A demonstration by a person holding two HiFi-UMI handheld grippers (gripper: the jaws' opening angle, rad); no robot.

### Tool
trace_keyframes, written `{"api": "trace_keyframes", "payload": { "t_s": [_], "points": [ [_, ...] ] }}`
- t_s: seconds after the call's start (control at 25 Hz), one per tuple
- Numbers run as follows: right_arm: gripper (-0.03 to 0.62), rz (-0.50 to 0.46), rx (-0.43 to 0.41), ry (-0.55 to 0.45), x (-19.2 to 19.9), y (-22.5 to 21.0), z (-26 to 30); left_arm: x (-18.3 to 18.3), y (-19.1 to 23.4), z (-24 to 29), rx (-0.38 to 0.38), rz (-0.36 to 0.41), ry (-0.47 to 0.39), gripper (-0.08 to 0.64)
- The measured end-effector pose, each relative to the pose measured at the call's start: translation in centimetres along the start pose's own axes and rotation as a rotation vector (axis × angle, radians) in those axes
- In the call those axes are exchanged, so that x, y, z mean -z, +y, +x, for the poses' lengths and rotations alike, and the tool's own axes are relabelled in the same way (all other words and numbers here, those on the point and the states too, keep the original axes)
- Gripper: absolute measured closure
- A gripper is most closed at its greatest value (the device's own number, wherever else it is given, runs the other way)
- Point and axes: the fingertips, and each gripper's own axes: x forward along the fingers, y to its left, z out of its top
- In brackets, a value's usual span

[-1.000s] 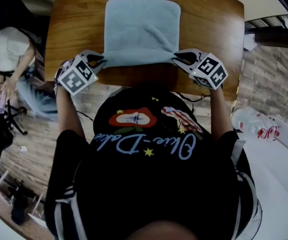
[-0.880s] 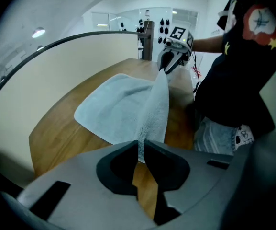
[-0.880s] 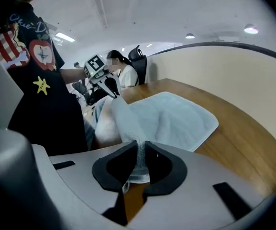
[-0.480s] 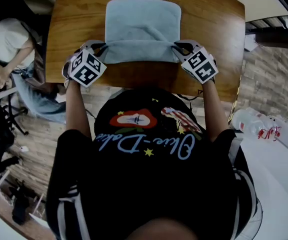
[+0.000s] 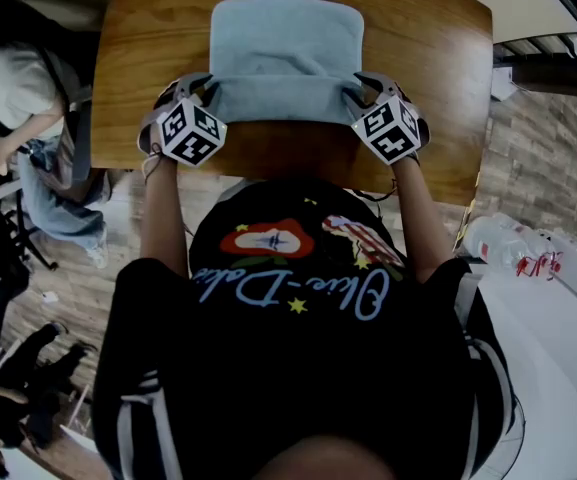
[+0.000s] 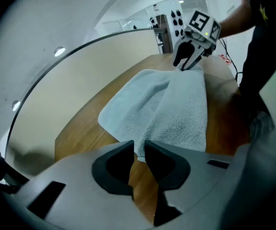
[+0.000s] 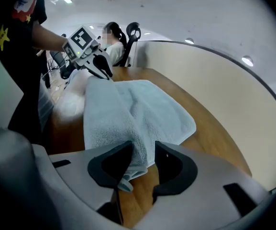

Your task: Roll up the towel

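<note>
A light blue towel (image 5: 286,38) lies on the wooden table (image 5: 423,48), its near end folded over into a thick band (image 5: 283,100). My left gripper (image 5: 204,88) is at the band's left corner, shut on the towel corner (image 6: 138,147). At the band's right corner is my right gripper (image 5: 360,86). Its jaws have just been opening, and the towel corner (image 7: 137,152) still hangs loosely between them with a gap on one side. Each gripper view shows the other gripper at the far corner: right gripper (image 6: 188,61), left gripper (image 7: 102,68).
The table's near edge (image 5: 288,173) runs just below both grippers. A person sits at the left of the table (image 5: 13,98). Plastic bottles (image 5: 528,253) lie on the floor to the right. A curved pale partition (image 7: 214,90) borders the table's far side.
Both grippers moved away from me across the table and inward, carrying the towel's near edge over the rest. The folded band now lies further up and less flat towel shows.
</note>
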Motion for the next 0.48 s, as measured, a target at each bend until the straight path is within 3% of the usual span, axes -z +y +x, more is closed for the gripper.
{"api": "trace_keyframes", "payload": {
  "t_s": [0.24, 0.4, 0.48],
  "points": [
    [0.455, 0.1, 0.019, -0.057, 0.0, -0.5, -0.1, 0.1, 1.1, -0.2, -0.021, -0.101, -0.036, 0.461],
    [0.428, 0.189, 0.072, -0.155, -0.6, -2.1, -2.1, -0.2, 3.4, -2.1, -0.07, -0.263, -0.131, 0.414],
    [0.428, 0.211, 0.102, -0.2, -1.0, -2.7, -3.7, -0.5, 4.4, -3.6, -0.104, -0.299, -0.172, 0.414]
  ]
}}
